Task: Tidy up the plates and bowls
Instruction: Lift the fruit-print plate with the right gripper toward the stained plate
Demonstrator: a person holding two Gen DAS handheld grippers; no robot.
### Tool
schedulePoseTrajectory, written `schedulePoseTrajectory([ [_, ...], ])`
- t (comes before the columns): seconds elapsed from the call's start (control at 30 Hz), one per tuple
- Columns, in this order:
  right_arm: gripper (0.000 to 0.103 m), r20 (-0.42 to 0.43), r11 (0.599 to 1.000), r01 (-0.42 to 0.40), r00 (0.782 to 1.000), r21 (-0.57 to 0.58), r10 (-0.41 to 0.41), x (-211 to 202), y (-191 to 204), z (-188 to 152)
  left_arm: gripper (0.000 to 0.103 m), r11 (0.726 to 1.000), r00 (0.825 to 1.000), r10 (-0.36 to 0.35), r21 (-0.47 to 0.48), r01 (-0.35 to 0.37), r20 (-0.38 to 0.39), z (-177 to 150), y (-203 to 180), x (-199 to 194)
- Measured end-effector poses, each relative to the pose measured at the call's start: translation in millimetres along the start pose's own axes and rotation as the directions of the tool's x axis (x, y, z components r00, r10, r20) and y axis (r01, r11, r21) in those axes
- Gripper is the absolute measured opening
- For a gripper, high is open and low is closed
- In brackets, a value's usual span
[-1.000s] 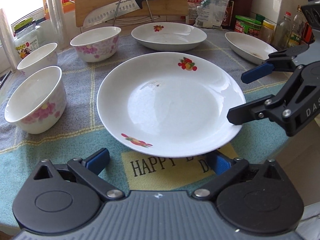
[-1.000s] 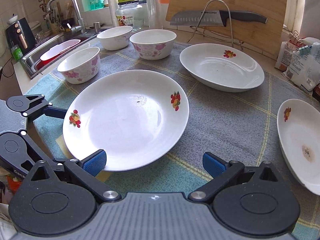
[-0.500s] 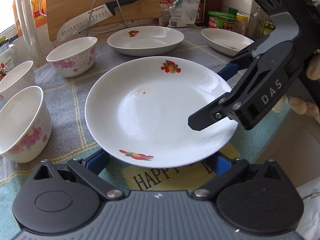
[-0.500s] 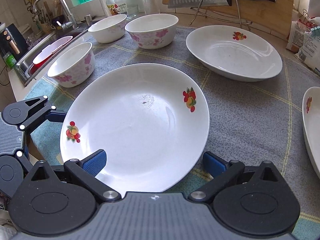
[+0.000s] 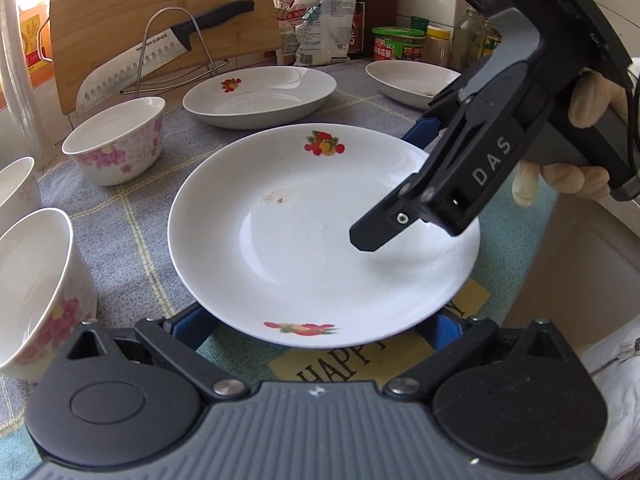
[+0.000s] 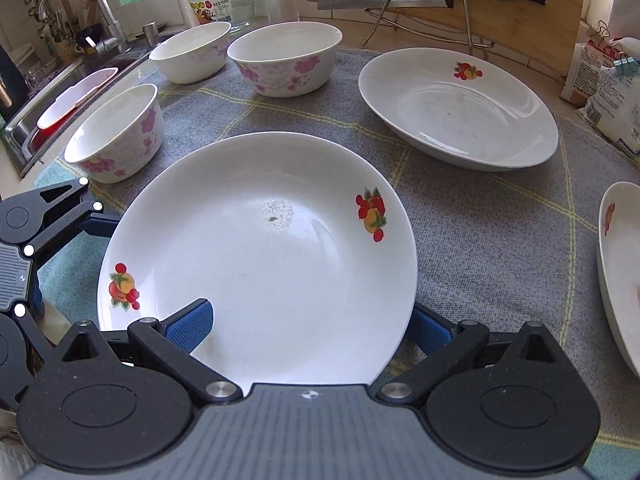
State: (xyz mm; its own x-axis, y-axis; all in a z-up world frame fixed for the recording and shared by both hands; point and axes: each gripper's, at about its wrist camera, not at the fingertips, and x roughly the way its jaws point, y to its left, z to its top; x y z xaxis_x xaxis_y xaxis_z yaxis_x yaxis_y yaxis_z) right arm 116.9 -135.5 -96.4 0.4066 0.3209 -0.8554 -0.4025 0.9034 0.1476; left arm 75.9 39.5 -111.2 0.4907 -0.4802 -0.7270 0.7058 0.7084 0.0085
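A white plate with fruit prints (image 5: 288, 232) lies on the checked cloth (image 5: 120, 216), in the middle of both views (image 6: 260, 264). My left gripper (image 5: 318, 327) is open, its blue pads tucked at the plate's near rim. My right gripper (image 6: 308, 328) is open and straddles the plate's edge. One of its fingers (image 5: 372, 236) hangs over the plate's inside and its other blue pad (image 5: 424, 132) sits outside the rim. Three flowered bowls (image 6: 116, 136) (image 6: 284, 60) (image 6: 192, 56) stand at the left. Two more deep plates (image 6: 460, 108) (image 6: 620, 272) rest at the back and right.
A knife (image 5: 160, 56) rests on a wire stand against a wooden board (image 5: 160, 12). Bags and jars (image 5: 396, 44) line the back wall. A sink (image 6: 60, 108) lies beyond the bowls. A gloved hand (image 5: 560, 176) holds the right gripper. The counter edge drops off at the right.
The right gripper swung in from the side and now has one finger over the plate's inside. The left gripper closed in on the plate's near rim. The plate has not moved.
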Motion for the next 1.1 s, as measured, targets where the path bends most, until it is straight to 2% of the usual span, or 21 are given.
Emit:
schedulePoseTrajectory([
  [0.27,0.103,-0.010,0.998,-0.056,0.998,-0.028,0.055,7.8,-9.4,17.7,0.103,0.999,1.000,-0.023,0.024,0.023,0.011,-0.3,2.7,0.5],
  [0.7,0.103,-0.045,0.983,-0.180,0.982,0.042,0.182,14.8,-24.4,39.4,0.103,0.998,0.999,-0.043,0.046,0.043,-0.002,2.1,5.2,1.6],
  [1.1,0.103,-0.091,0.979,-0.202,0.975,0.026,0.204,17.5,-21.6,44.7,0.103,0.997,0.999,-0.050,0.054,0.051,-0.015,4.5,7.6,3.2],
])
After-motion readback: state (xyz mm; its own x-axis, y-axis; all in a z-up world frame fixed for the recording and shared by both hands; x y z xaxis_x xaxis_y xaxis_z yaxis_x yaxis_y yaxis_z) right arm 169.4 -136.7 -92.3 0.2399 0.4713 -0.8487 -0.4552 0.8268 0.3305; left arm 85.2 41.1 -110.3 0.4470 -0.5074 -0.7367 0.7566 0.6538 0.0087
